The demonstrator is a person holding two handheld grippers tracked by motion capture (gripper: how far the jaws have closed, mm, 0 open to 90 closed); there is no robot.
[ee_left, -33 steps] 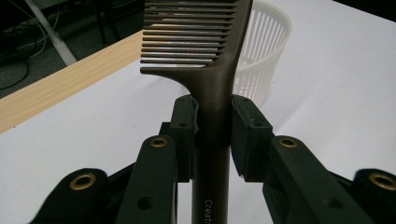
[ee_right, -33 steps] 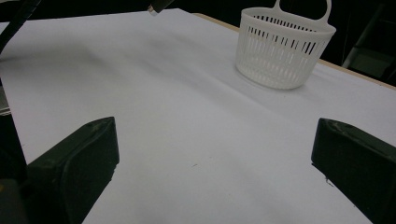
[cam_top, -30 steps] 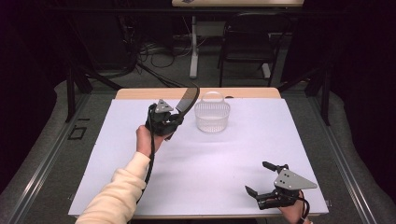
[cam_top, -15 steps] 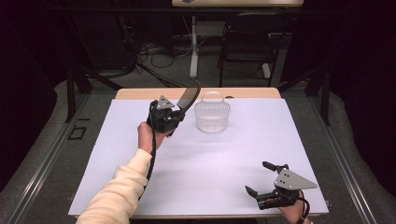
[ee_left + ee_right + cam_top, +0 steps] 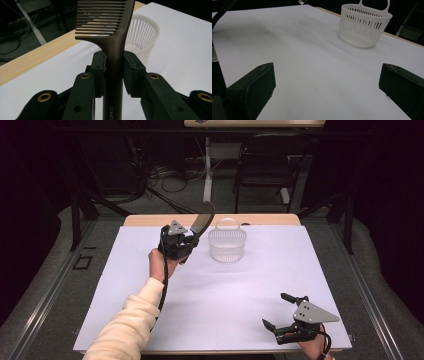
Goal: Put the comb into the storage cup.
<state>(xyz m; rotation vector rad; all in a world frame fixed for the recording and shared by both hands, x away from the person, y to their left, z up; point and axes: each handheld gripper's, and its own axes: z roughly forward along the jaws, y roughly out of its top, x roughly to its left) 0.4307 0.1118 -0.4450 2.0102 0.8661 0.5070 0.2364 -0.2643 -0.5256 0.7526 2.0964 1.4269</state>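
Comb, dark brown, is clamped by its handle between the jaws of the left gripper; in the high view it rises toward 1 o'clock from the gripper, its toothed end above the rear edge of the worktop, just beside the white slotted basket; the basket stands upright near 12 o'clock on the white surface, apart from the comb; the right gripper rests at 5 o'clock near the front edge, jaws spread wide with nothing between them; a cream sleeve enters from 7 o'clock.
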